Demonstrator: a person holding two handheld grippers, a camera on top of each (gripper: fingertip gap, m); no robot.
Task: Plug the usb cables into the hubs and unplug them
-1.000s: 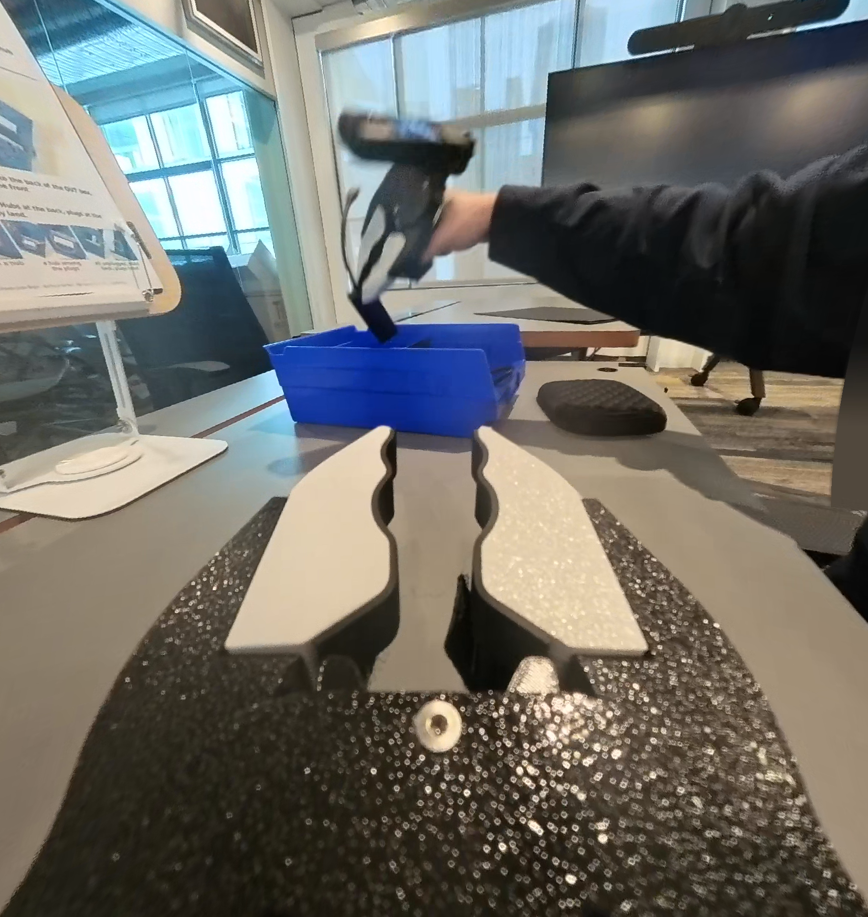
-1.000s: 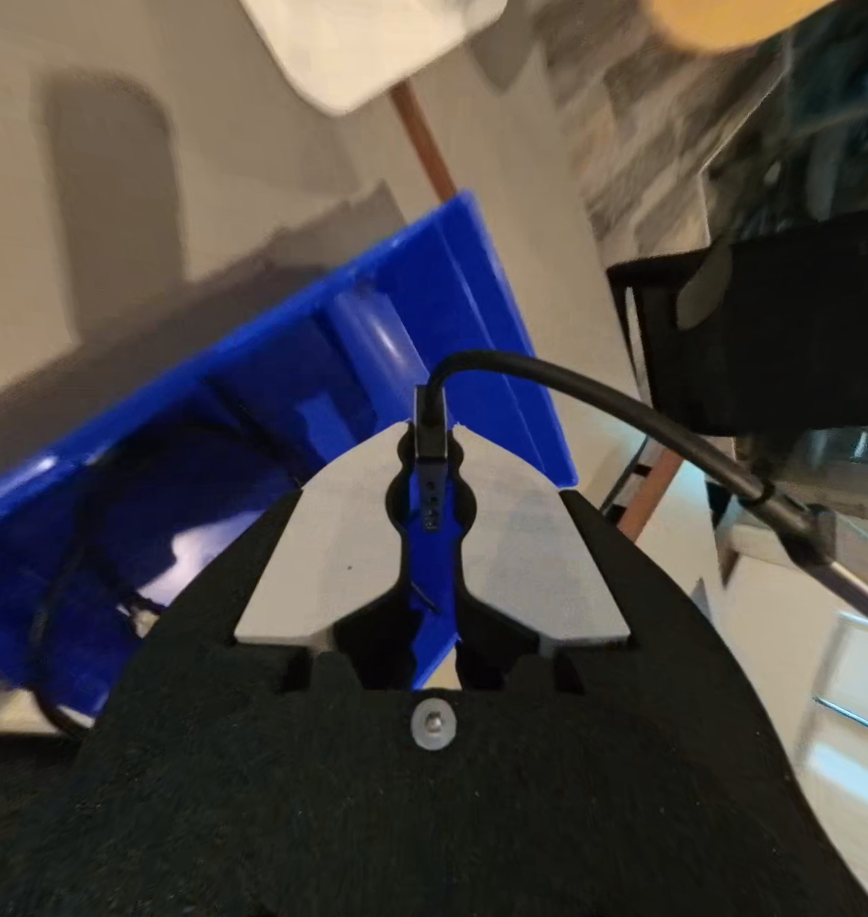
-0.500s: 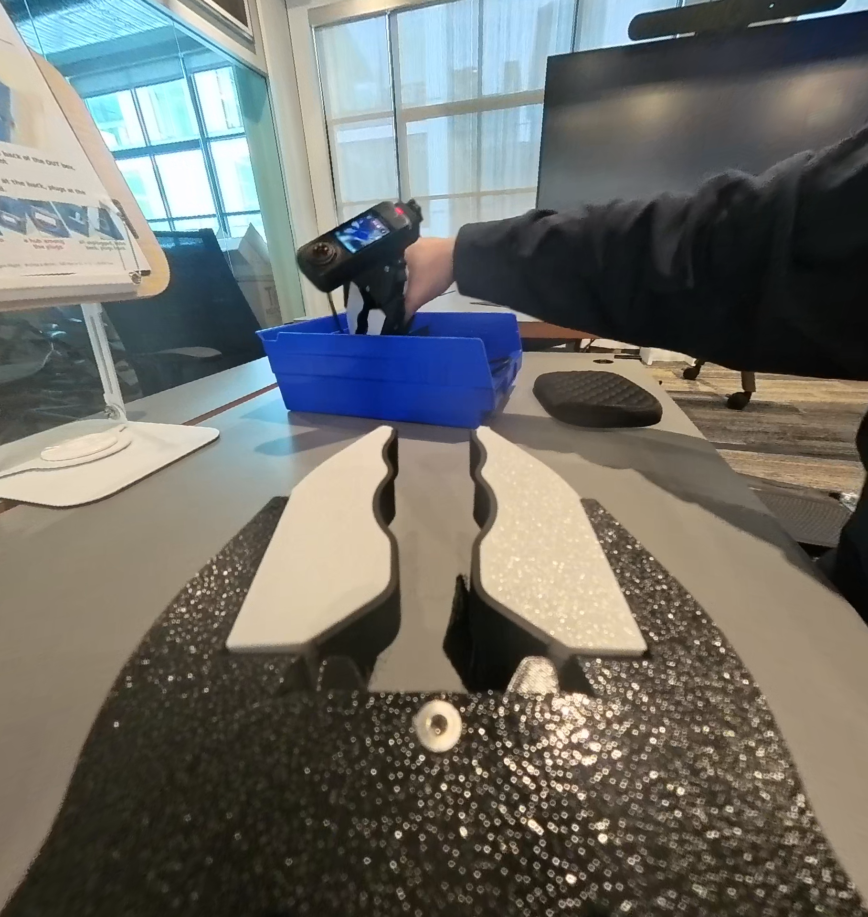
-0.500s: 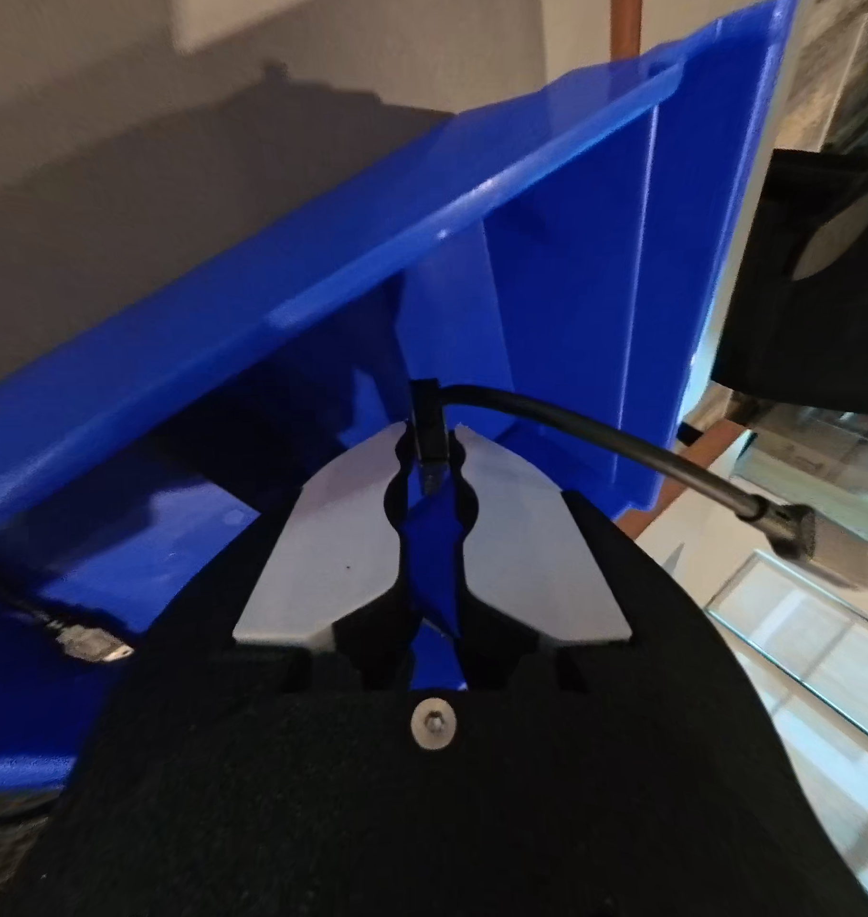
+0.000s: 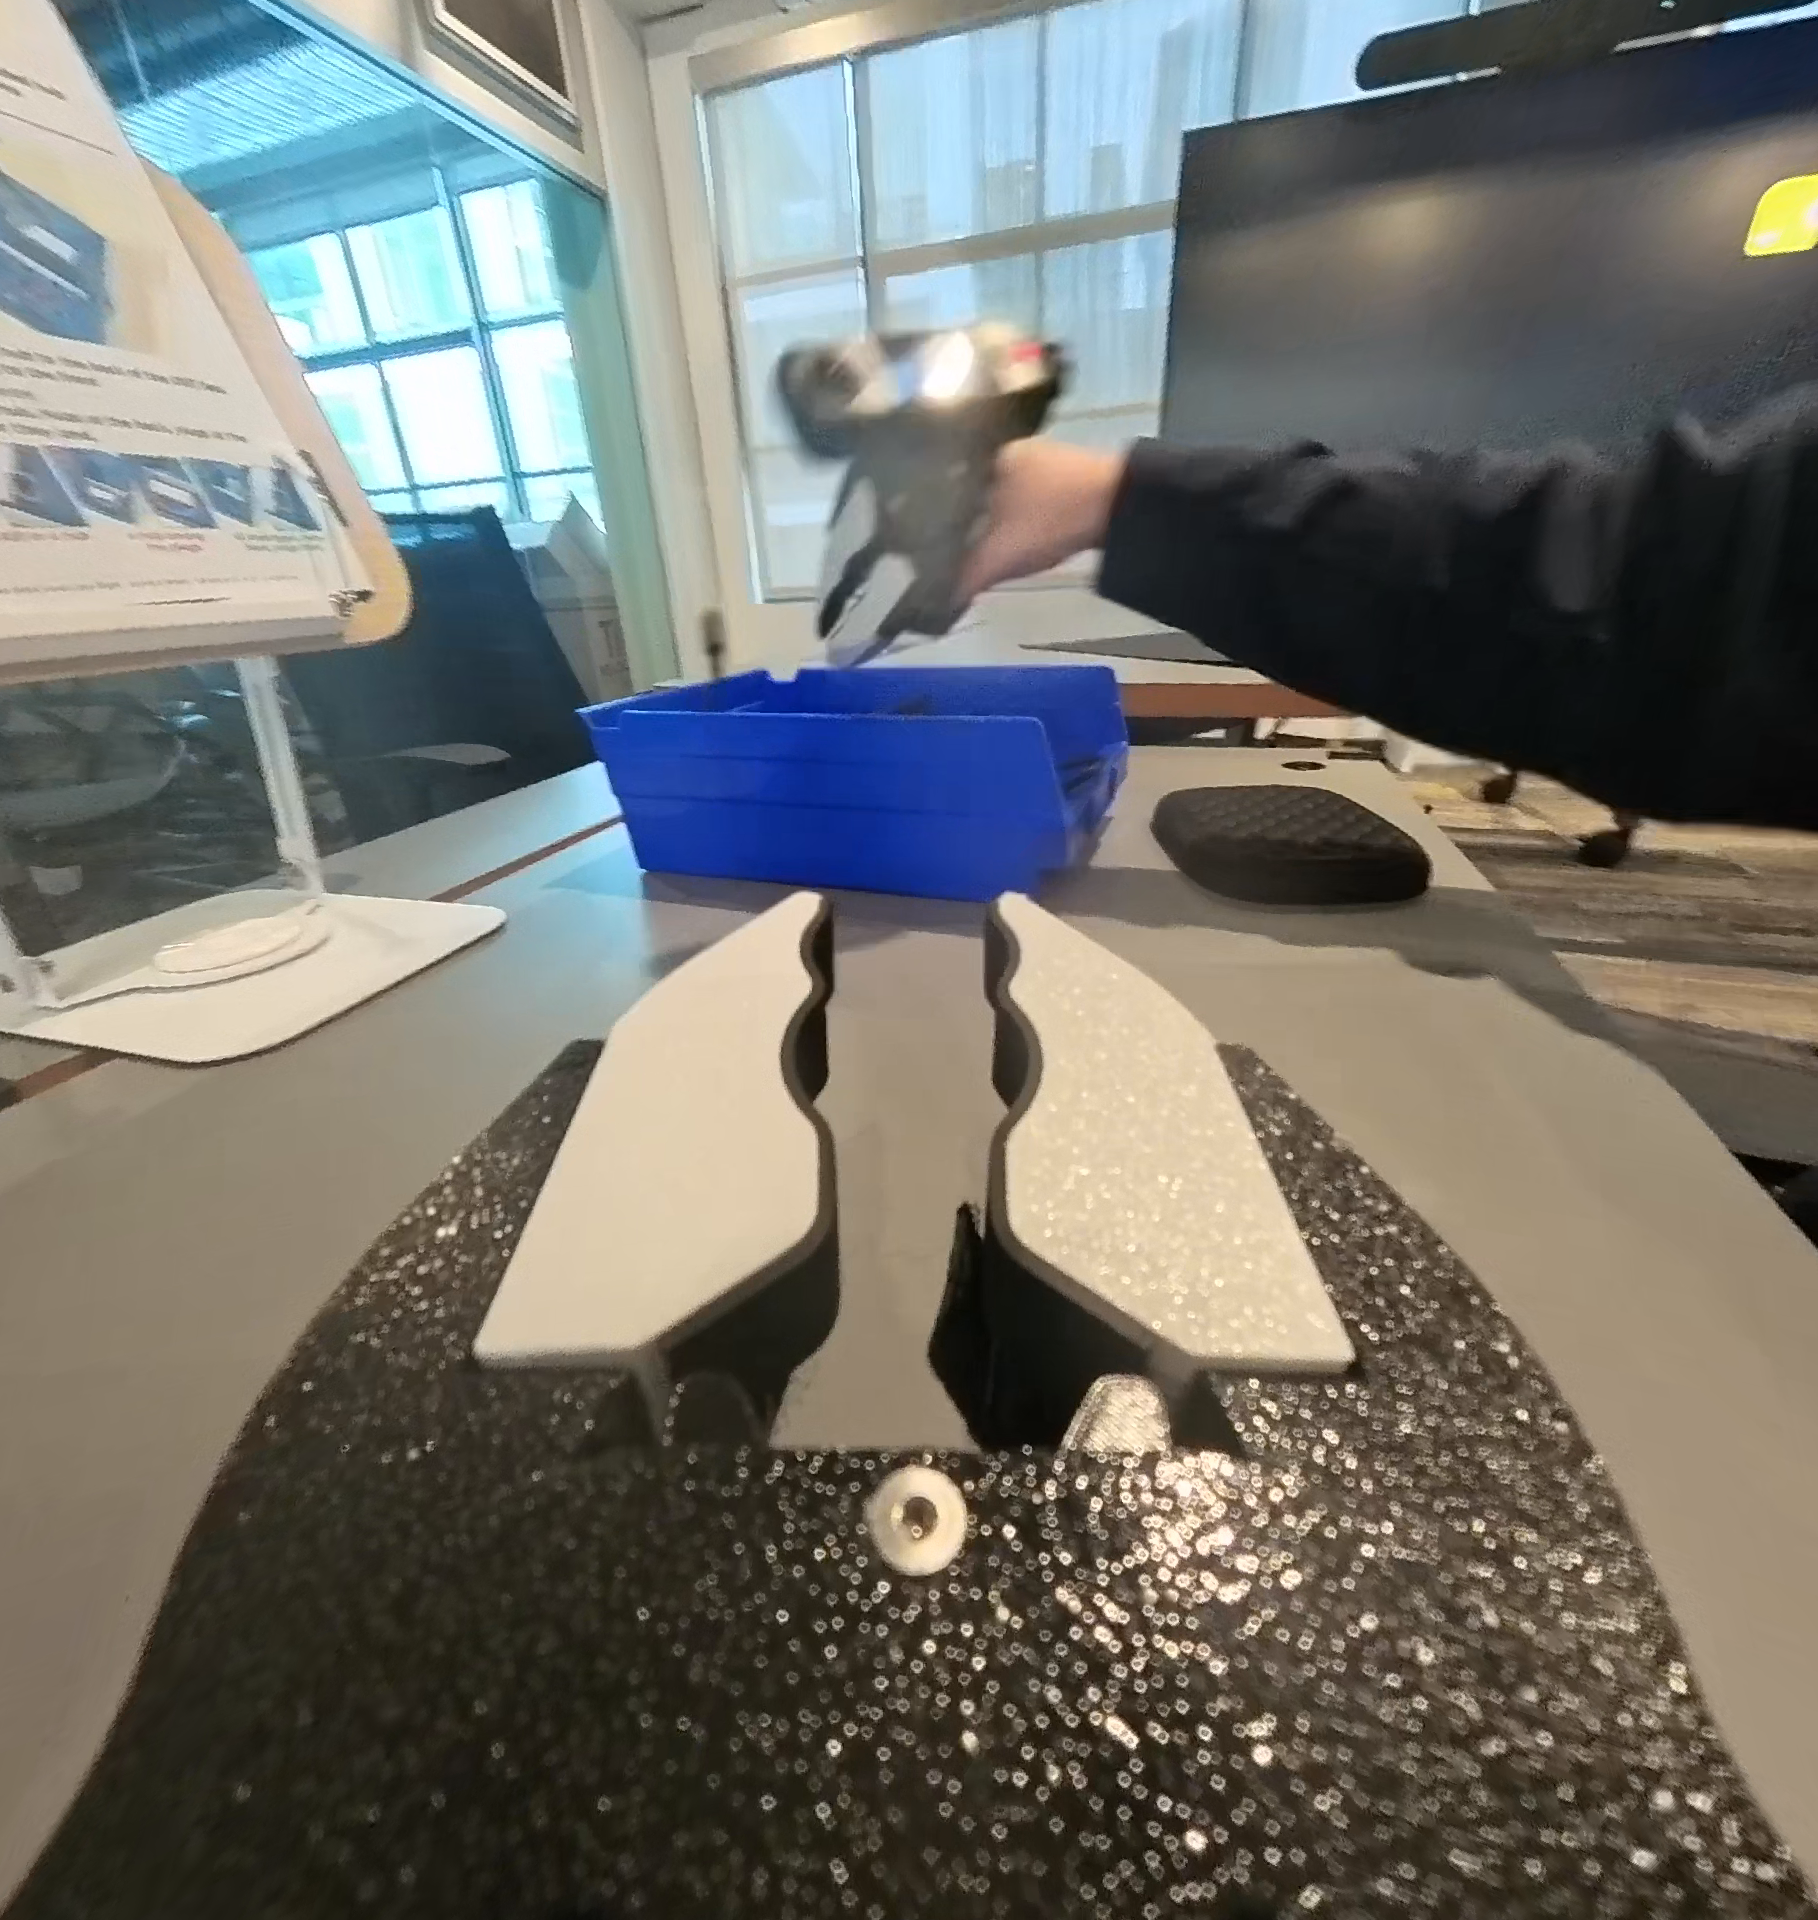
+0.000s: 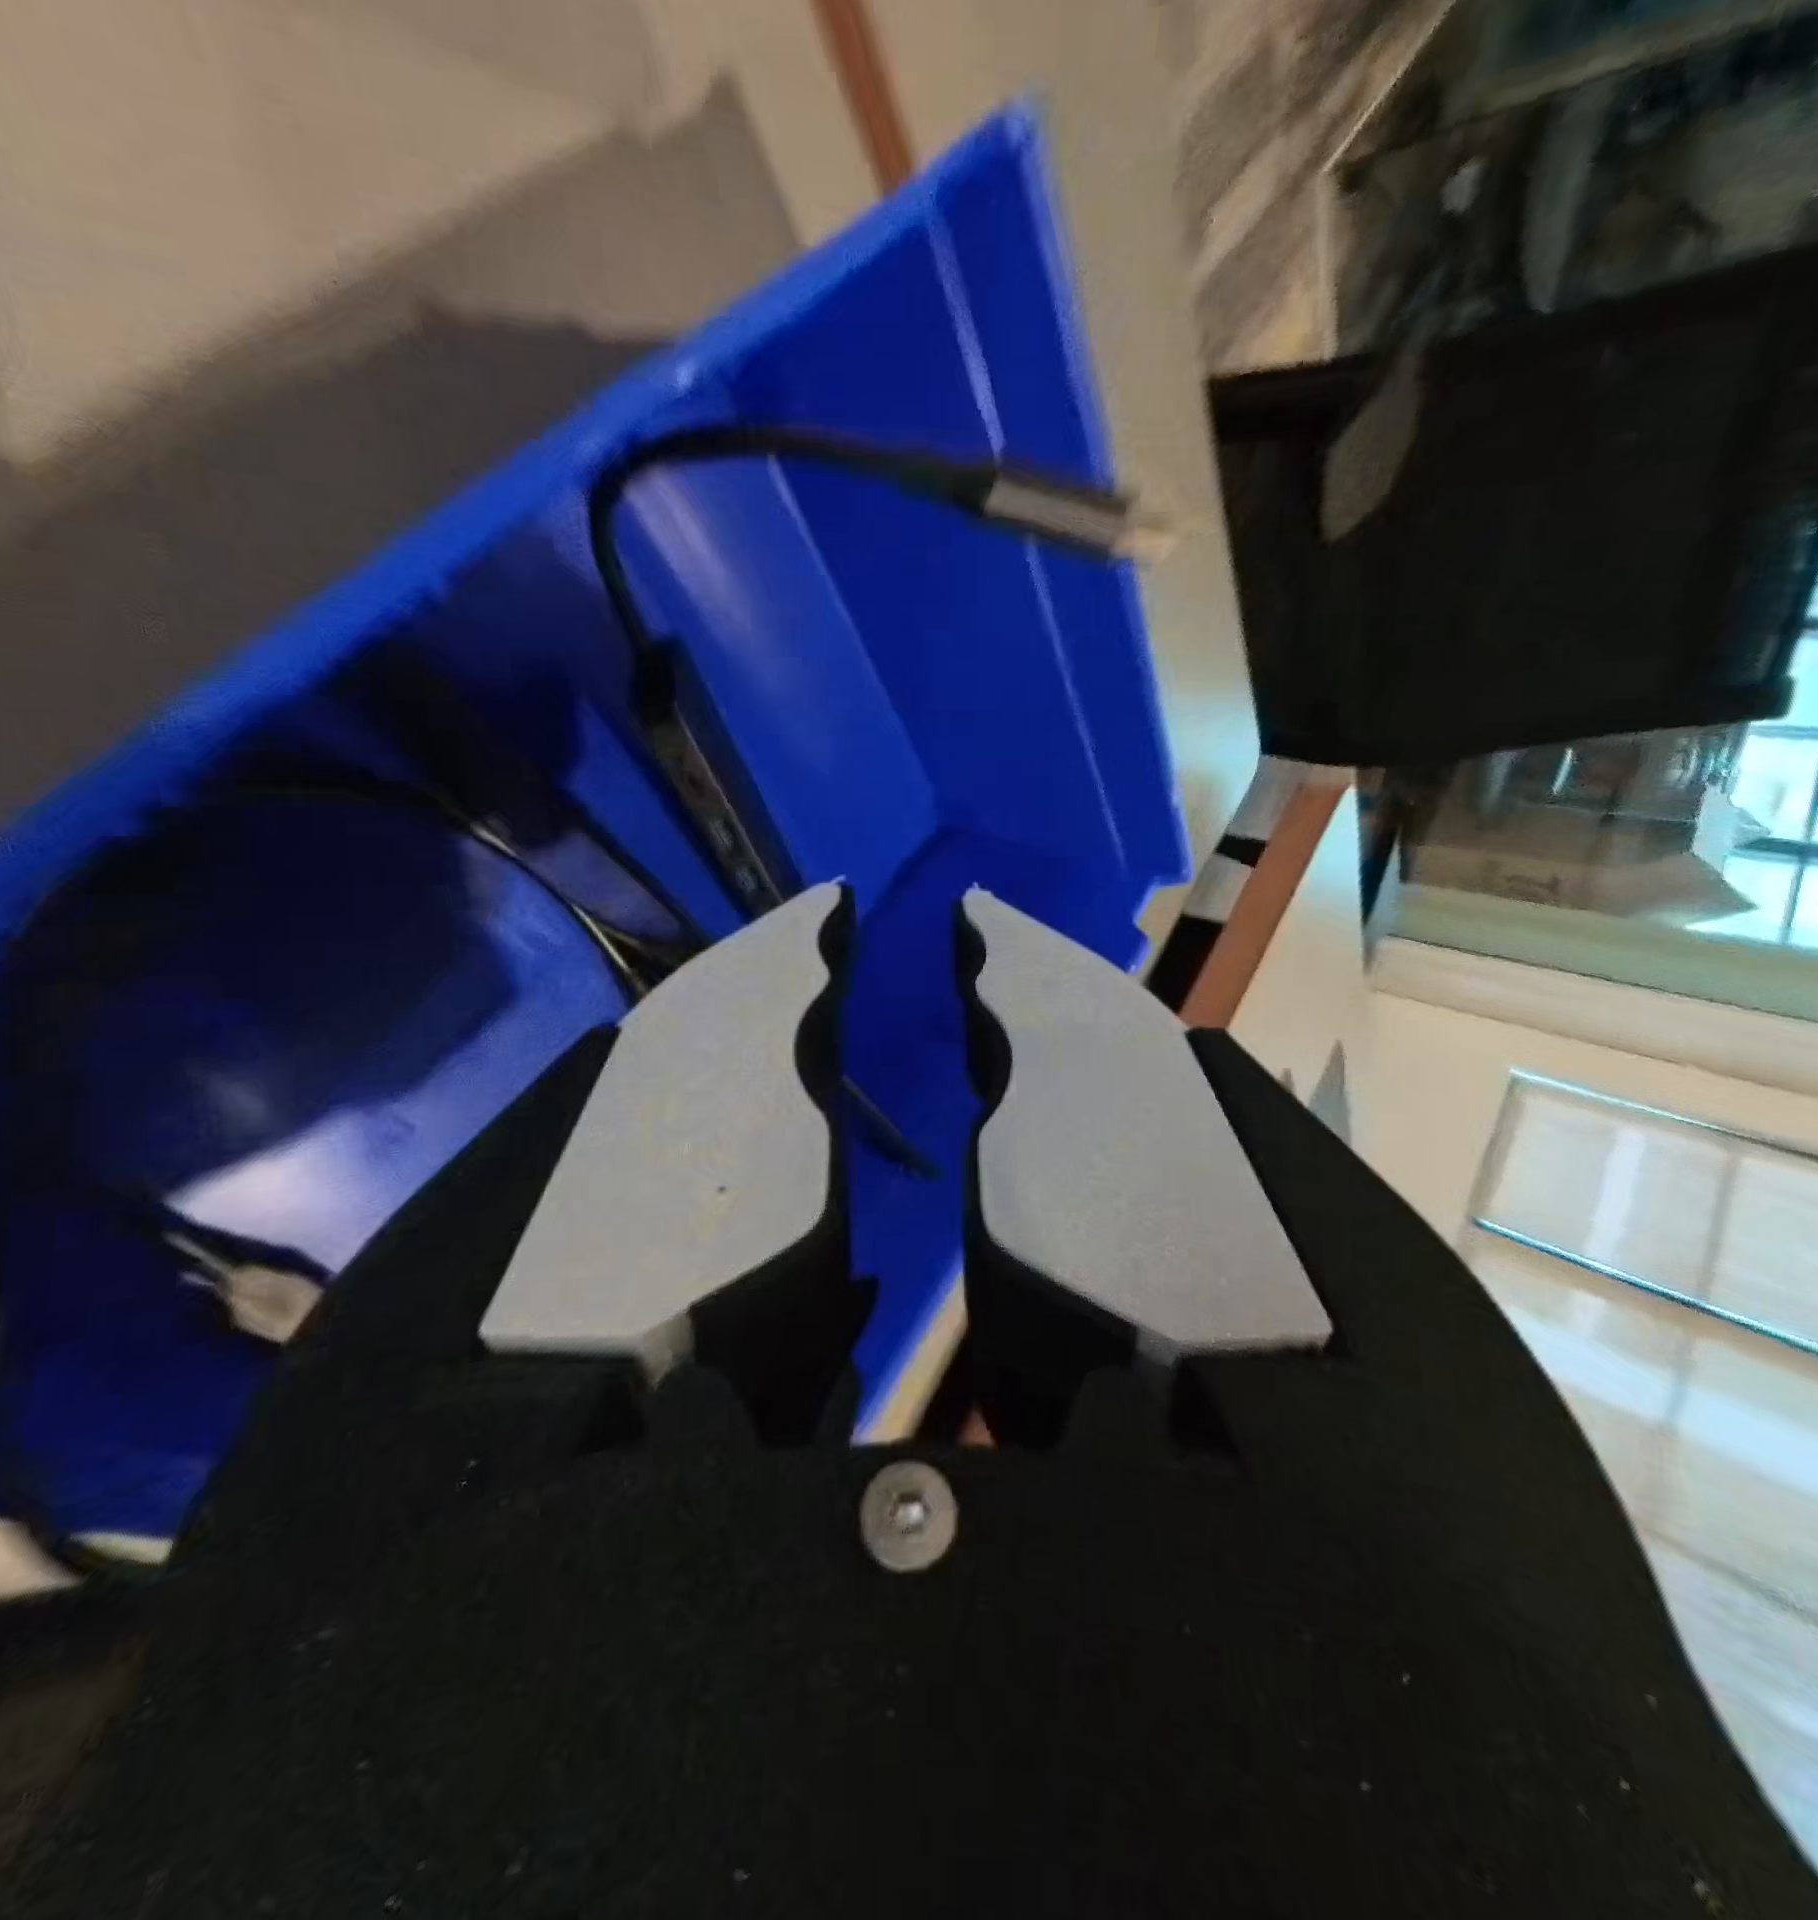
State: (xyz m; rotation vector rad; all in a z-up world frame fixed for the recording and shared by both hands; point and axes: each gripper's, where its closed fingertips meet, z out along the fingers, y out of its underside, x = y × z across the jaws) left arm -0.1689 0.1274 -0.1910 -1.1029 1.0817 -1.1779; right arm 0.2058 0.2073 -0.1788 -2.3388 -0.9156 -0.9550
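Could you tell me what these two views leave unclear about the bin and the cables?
- Left wrist view: the blue bin shows only its near wall, which hides its contents.
- Left wrist view: the right gripper above it is motion-blurred.
- Right wrist view: the right gripper body covers the bin's near end.
- Right wrist view: the hub is blurred, so its ports are unreadable; its cable plug is smeared.

Ahead of left gripper (image 5: 907, 914): bare grey table (image 5: 261, 1195) up to the blue bin (image 5: 832, 821); nothing between its parted fingers.
Its left: white stand base (image 5: 240, 977) and the tilted board (image 5: 105, 343) over it close that side.
Its right: black pad (image 5: 1289, 842) beside the bin; a sleeve (image 5: 1507, 613) crosses above.
Below right gripper (image 6: 903, 902): bin interior, with the hub (image 6: 713, 800), its cable (image 6: 780, 457) arching up and coiled cables (image 6: 385, 831) at left.
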